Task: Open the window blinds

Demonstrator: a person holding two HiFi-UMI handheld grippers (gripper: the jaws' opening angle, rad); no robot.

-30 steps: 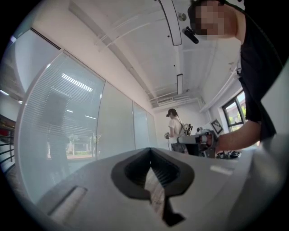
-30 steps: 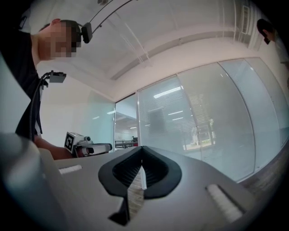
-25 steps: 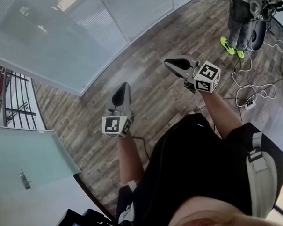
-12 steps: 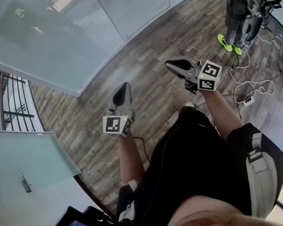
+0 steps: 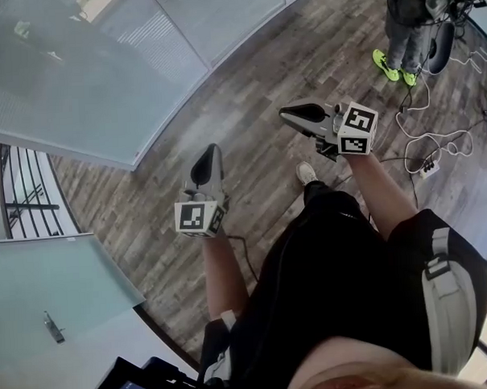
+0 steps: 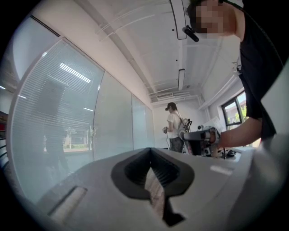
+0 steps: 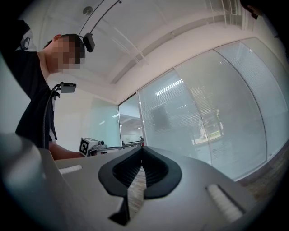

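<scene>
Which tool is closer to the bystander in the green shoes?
Right. The right tool is on the bystander's side, with bare wood floor between them. The left tool is farther off, over toward the glass wall with blinds.

Black top [image 5: 336, 274], grey strap [image 5: 446, 295], grey left gripper [image 5: 211, 149]
</scene>
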